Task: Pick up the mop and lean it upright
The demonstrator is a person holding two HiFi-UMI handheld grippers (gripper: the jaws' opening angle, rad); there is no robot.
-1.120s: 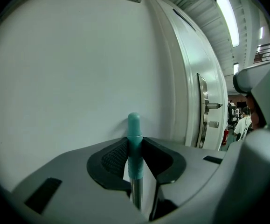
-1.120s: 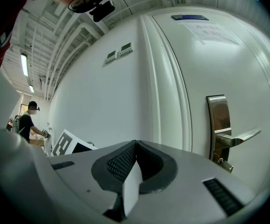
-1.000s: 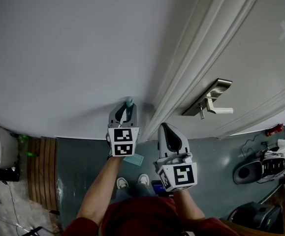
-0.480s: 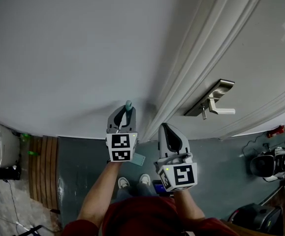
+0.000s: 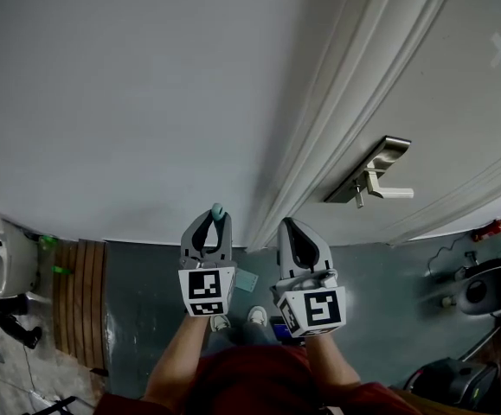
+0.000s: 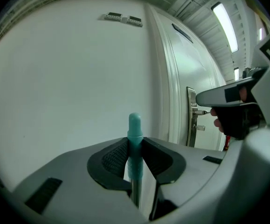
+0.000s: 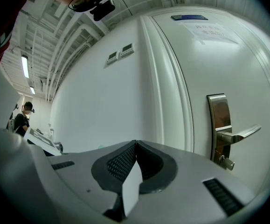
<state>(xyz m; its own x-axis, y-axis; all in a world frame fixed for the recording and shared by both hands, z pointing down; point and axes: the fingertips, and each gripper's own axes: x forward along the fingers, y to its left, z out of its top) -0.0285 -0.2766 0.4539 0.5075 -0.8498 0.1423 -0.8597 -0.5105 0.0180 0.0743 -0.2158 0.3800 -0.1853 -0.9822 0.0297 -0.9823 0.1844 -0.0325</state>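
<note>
Left gripper [image 6: 135, 146] is clamped on the mop handle [image 6: 135, 132] just under its teal tip. The pole runs straight up and down through the jaws, so it's already standing. Right gripper [image 7: 135, 146] is just beside it, jaws pressed together on nothing. The wall [image 5: 146, 102] is dead ahead of the left one, so I'd guess tipping the pole onto it is easy. The door frame [image 5: 319, 145] and lever handle [image 5: 380, 175] sit off right, not in the way.

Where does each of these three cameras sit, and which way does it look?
Head view: on the person's head, looking steeply down along the wall; shows both forearms, left gripper, right gripper.
Left gripper view: on the left gripper, facing the wall; its jaws clamp the mop handle.
Right gripper view: on the right gripper, facing the door; jaws shut, empty.
Shared: all three show the door handle.
</note>
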